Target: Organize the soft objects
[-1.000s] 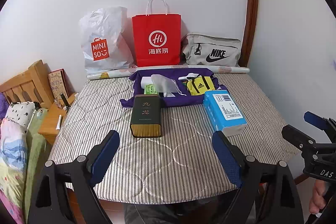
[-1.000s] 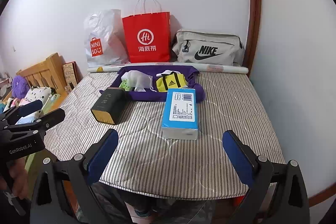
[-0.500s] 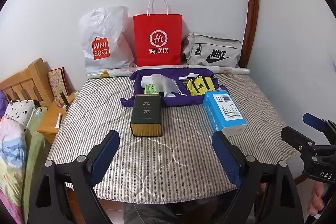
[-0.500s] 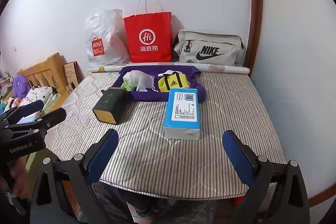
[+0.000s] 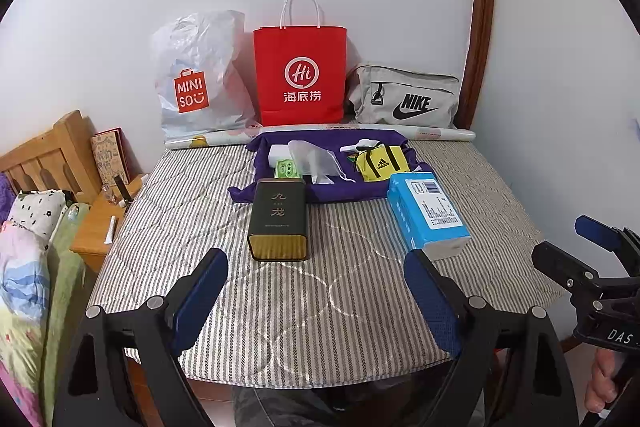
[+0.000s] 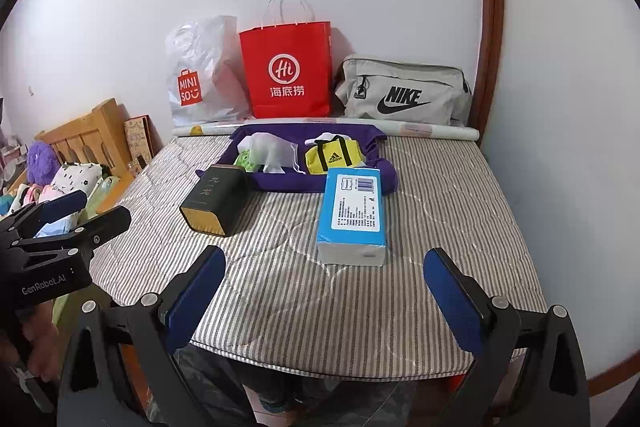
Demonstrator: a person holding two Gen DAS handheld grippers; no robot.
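Note:
A purple cloth [image 5: 344,187] [image 6: 288,177] lies at the back of the striped mattress [image 5: 312,299] [image 6: 320,291]. On it are a yellow Adidas pouch [image 5: 380,163] [image 6: 334,155], a translucent white drawstring bag [image 5: 314,161] [image 6: 268,151] and a small green packet [image 5: 286,169]. A dark tea tin [image 5: 279,219] [image 6: 214,201] and a blue box [image 5: 428,213] [image 6: 354,213] lie in front of the cloth. My left gripper [image 5: 316,299] and right gripper [image 6: 322,295] are both open and empty, held over the mattress's near edge.
A Miniso plastic bag [image 5: 196,79], a red paper bag [image 5: 300,75] and a grey Nike bag [image 5: 404,99] stand against the back wall behind a paper roll [image 5: 432,135]. A wooden headboard [image 5: 48,155] and bedding [image 5: 24,267] are to the left.
Both grippers have risen or tilted very slightly. Nothing on the mattress has moved.

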